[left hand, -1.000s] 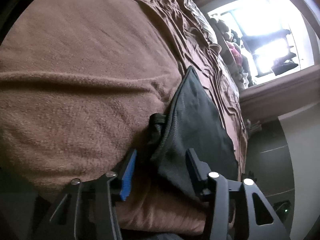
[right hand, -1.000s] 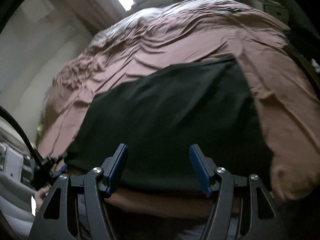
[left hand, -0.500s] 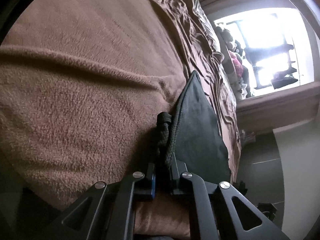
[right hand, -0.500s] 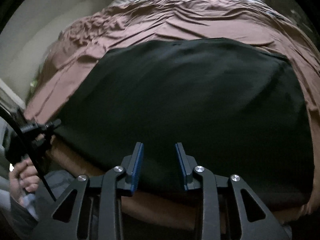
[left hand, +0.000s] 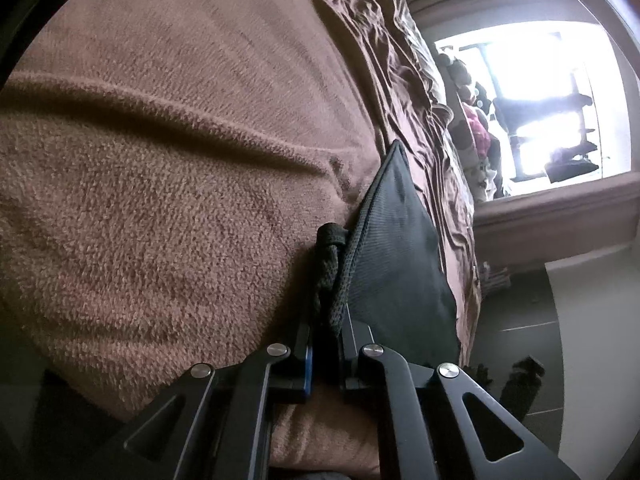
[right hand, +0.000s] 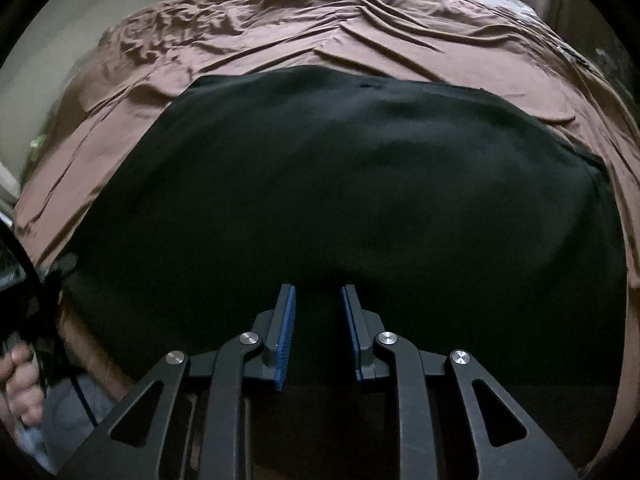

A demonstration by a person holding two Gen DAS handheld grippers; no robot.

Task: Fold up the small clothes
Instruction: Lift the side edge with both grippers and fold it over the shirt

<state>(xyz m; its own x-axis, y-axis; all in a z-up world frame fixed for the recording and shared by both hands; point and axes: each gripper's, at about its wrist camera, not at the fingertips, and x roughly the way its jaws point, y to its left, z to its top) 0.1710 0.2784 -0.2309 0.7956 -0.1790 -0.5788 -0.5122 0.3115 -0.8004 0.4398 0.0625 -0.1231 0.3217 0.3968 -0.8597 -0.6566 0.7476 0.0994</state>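
Note:
A black garment lies spread flat on a brown bed cover. In the left wrist view the same garment runs away edge-on, and my left gripper is shut on its bunched near corner. My right gripper hangs over the garment's near edge at its middle. Its jaws are closing, a narrow gap still shows between the blue pads, and black cloth lies in that gap. At the far left of the right wrist view, the left gripper holds the garment's left corner.
The fleecy brown blanket fills the left of the left wrist view. A bright window and a pile of soft things lie beyond the bed. Dark floor is to the right. A person's hand shows low left.
My left gripper closed on the garment's corner. My right gripper swung over the garment toward the middle of its near edge, came lower, and its jaws narrowed from wide to a small gap.

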